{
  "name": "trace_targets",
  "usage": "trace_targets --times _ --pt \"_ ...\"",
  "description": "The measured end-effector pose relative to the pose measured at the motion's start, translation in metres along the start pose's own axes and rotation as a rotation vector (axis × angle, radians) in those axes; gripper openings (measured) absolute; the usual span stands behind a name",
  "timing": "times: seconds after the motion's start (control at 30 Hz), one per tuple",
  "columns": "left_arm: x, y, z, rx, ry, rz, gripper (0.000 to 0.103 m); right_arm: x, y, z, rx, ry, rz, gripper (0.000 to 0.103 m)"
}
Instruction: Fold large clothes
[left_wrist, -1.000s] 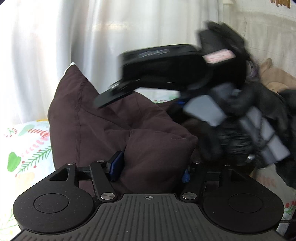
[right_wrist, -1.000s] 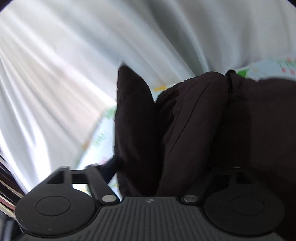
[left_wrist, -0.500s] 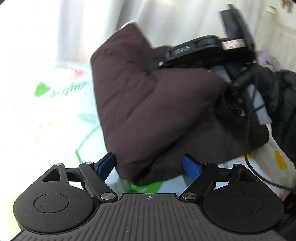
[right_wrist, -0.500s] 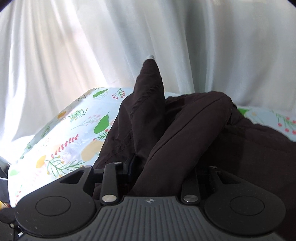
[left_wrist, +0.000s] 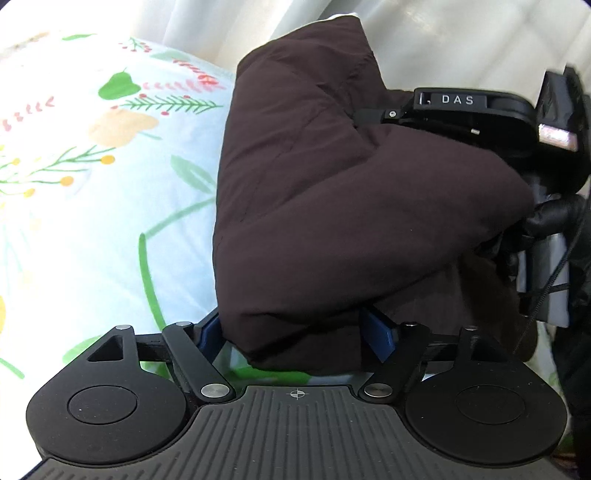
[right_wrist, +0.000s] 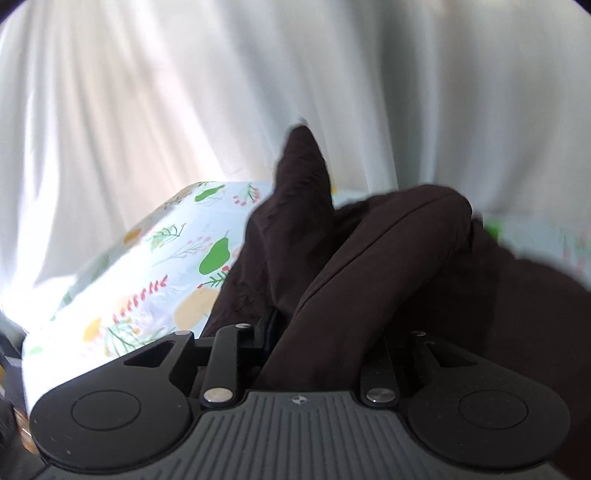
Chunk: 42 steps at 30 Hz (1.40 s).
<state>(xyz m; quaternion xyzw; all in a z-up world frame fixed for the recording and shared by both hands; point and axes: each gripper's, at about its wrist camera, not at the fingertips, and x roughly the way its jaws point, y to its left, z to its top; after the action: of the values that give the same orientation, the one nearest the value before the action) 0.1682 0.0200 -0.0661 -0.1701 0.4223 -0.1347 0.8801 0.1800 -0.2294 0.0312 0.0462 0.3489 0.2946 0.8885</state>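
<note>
A white curtain (right_wrist: 184, 110) hangs in soft folds across the back of both views, with daylight glowing through it, brightest at the left. In front of it lies a surface covered by a pale blue sheet (left_wrist: 92, 184) printed with green leaves, red berry sprigs and yellow fruit. The sheet's edge (right_wrist: 110, 266) drops away at the left in the right wrist view, where a dark strip shows below.

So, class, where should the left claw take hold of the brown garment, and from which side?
Grip the brown garment by the thick rounded fold at its near edge, coming from the front, low over the floral sheet: that fold bulges toward the left claw, whose closing jaws straddle it.
</note>
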Motion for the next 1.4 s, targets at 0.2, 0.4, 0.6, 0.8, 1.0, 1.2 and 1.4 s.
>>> trace_targets --times 0.2,0.4,0.6,0.8,1.0,1.2,1.4 --pt "-0.005 -0.009 -0.01 0.019 -0.019 0.078 0.074 -0.028 0.047 0.011 -0.214 -0.076 -0.072 0.015" --pt "0.0 -0.025 -0.009 0.06 -0.022 0.173 0.069 -0.062 0.056 0.015 -0.297 -0.143 -0.104 0.014" --pt "-0.015 -0.045 -0.01 0.112 -0.049 0.216 0.068 -0.082 0.023 0.021 -0.207 -0.134 -0.095 0.015" --pt "-0.055 -0.064 -0.025 0.284 -0.075 0.082 0.073 -0.078 -0.014 0.015 -0.087 -0.107 -0.078 0.015" --pt "-0.056 -0.093 -0.036 0.423 -0.042 -0.124 0.075 -0.075 -0.007 0.008 -0.118 -0.109 -0.083 0.015" --pt "-0.006 -0.116 -0.035 0.431 -0.056 -0.021 0.06 -0.104 0.022 0.015 -0.24 -0.16 -0.134 0.012" --pt "0.011 -0.111 -0.036 0.34 -0.021 0.097 0.061 -0.145 0.006 0.009 -0.233 -0.199 -0.22 0.009"
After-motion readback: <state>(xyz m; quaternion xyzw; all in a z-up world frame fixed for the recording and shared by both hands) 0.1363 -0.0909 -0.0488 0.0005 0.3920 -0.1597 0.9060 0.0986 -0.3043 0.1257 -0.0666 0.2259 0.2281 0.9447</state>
